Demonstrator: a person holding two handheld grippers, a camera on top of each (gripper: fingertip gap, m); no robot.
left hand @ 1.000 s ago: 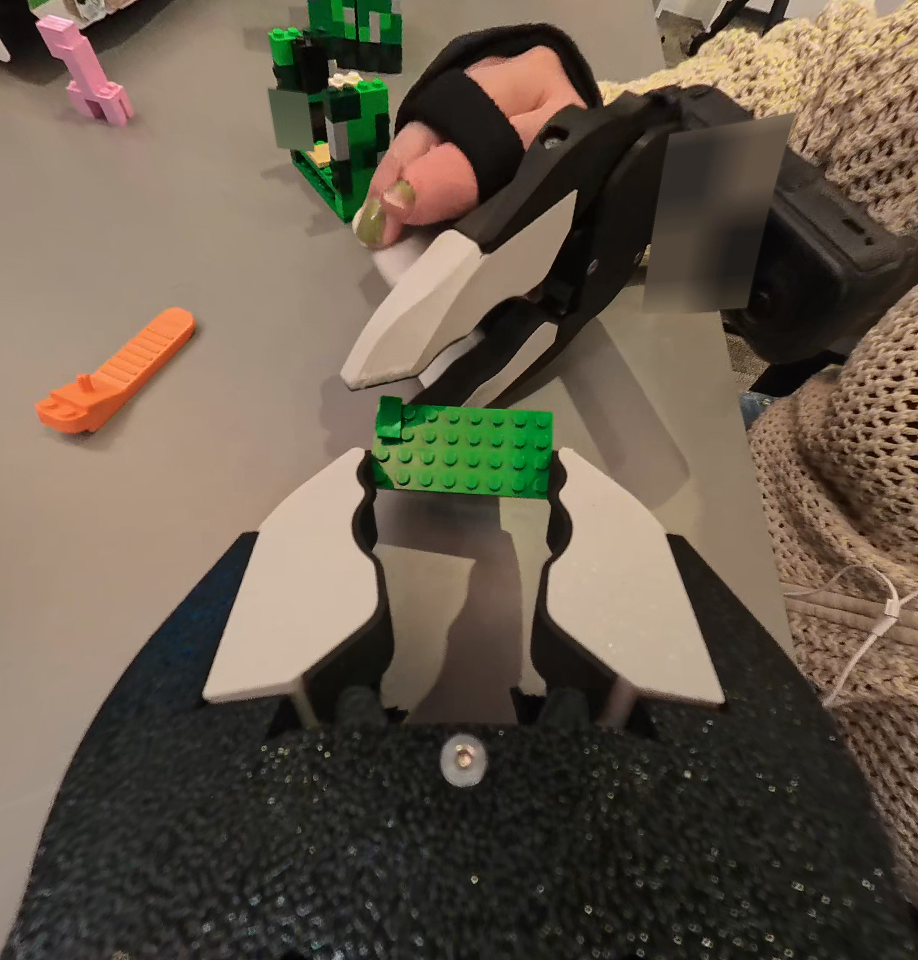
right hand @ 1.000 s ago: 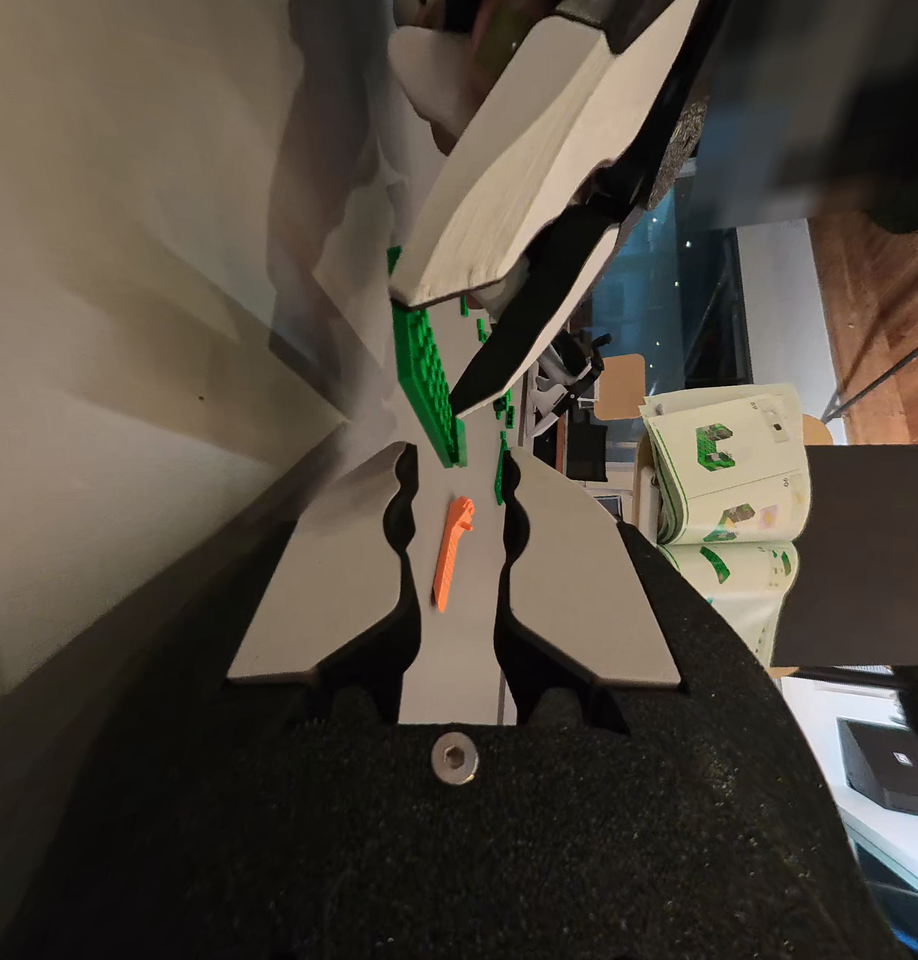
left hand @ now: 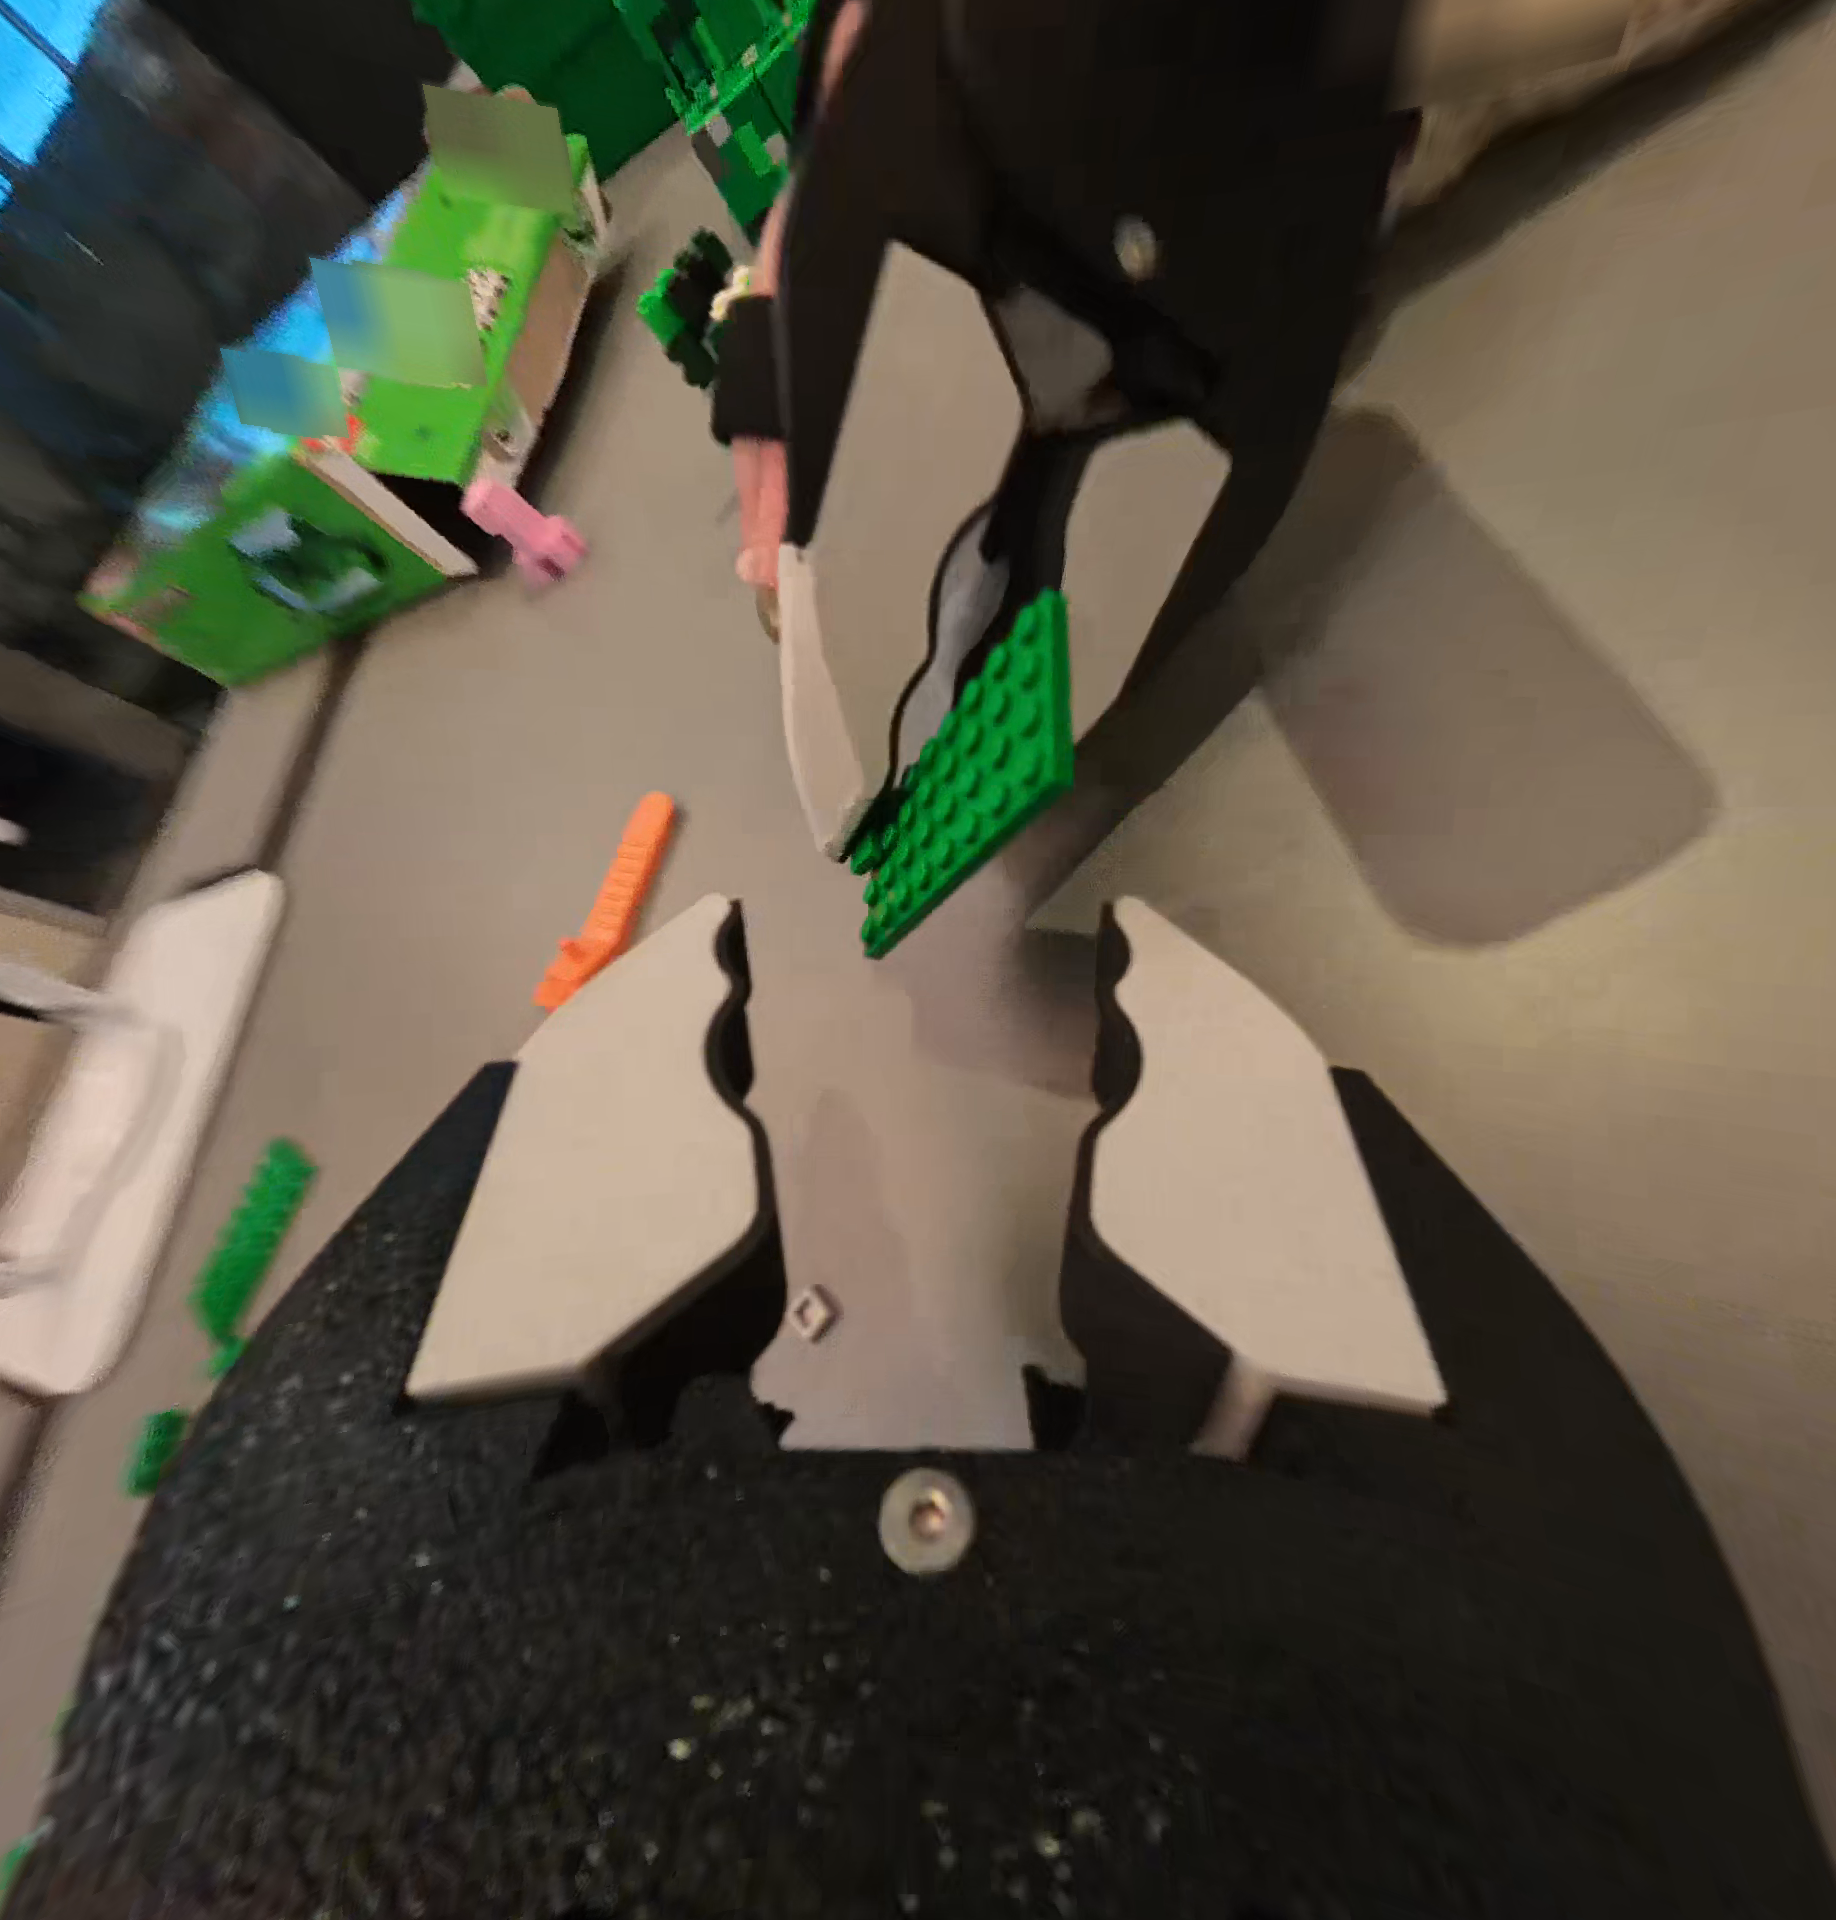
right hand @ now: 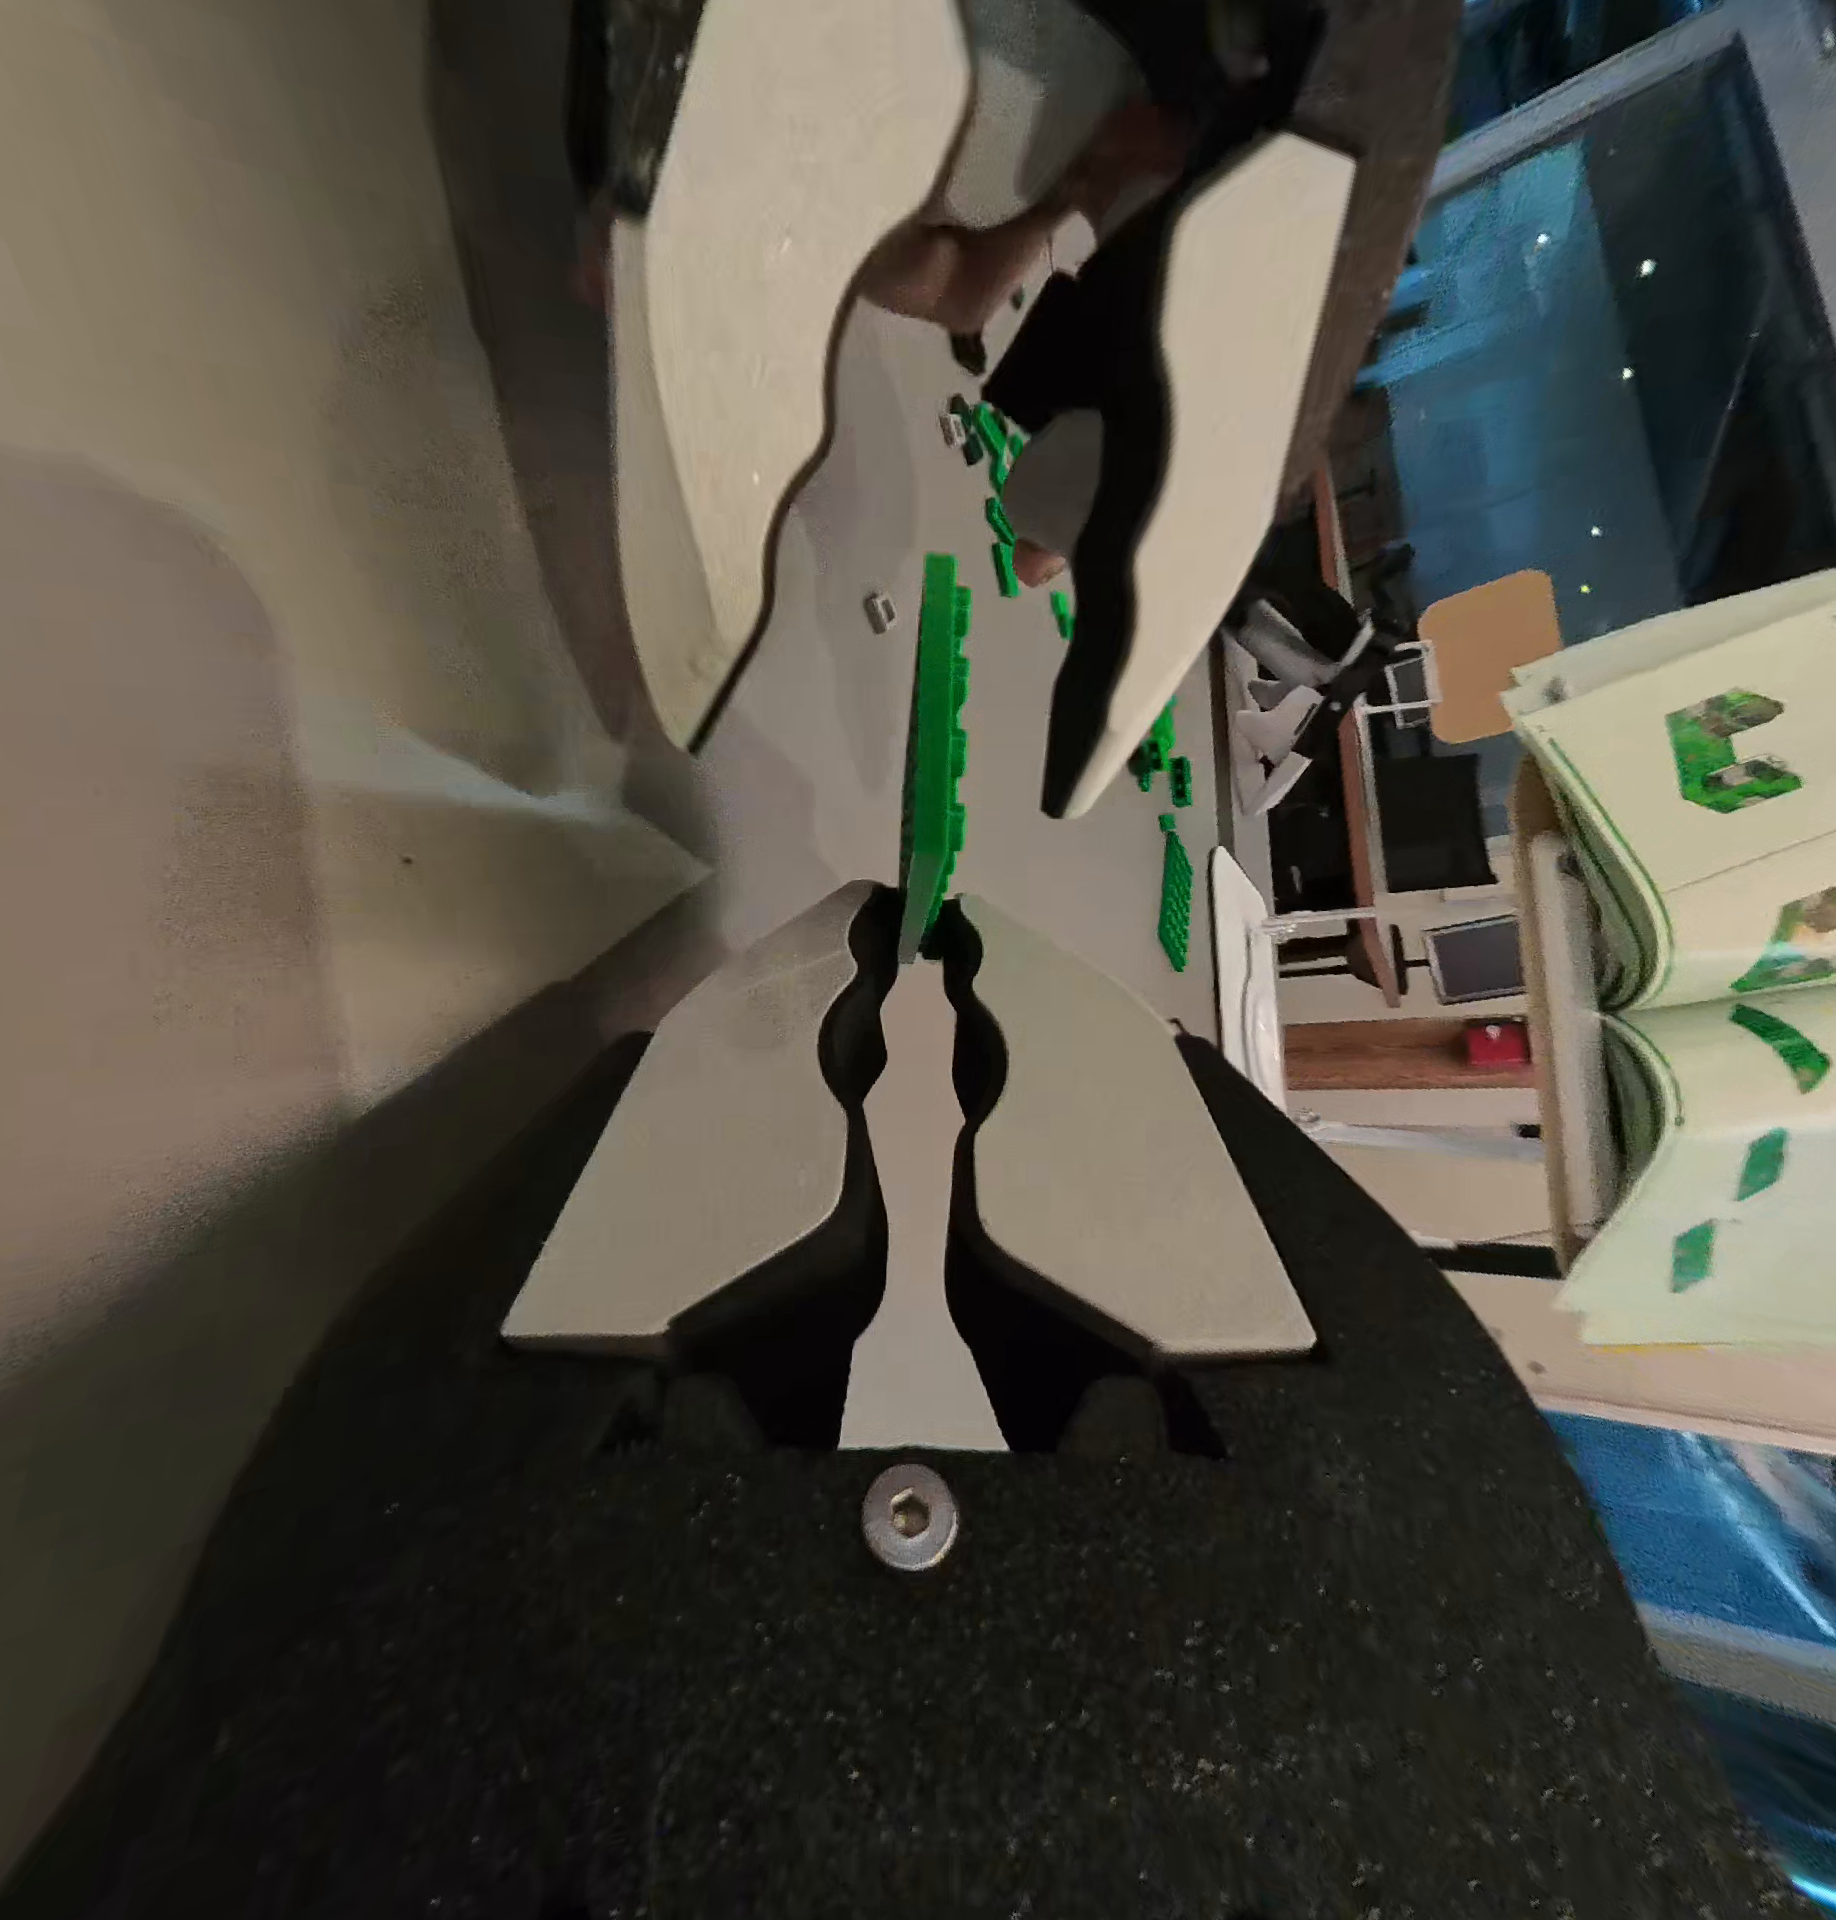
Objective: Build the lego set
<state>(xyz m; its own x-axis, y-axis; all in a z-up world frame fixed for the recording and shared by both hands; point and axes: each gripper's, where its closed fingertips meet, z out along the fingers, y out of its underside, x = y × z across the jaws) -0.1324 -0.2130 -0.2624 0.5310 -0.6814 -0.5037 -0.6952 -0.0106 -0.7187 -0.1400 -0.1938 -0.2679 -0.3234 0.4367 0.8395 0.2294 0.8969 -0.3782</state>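
A flat green studded plate (left hand: 981, 774) hangs tilted above the grey table (left hand: 1516, 1143), held by one edge in my right gripper (left hand: 872, 831), which comes down from the top of the left wrist view. In the right wrist view the plate (right hand: 935, 727) shows edge-on, and my right gripper (right hand: 919, 920) is shut on its near end. My left gripper (left hand: 922, 920) is open and empty, just below the plate and apart from it. It also shows in the right wrist view (right hand: 881, 774), with its fingers spread to either side of the plate.
An orange brick separator (left hand: 613, 899) lies left of the plate. A pink figure (left hand: 524, 530), a green box (left hand: 301, 561) and a part-built green model (left hand: 696, 312) stand farther back. Loose green pieces (left hand: 249, 1236) and a white tray (left hand: 135, 1122) are at left. An open instruction booklet (right hand: 1724, 935) is at right.
My left gripper let go of the green plate, opened and drew back. My right gripper closed on the plate's edge and holds it raised and tilted.
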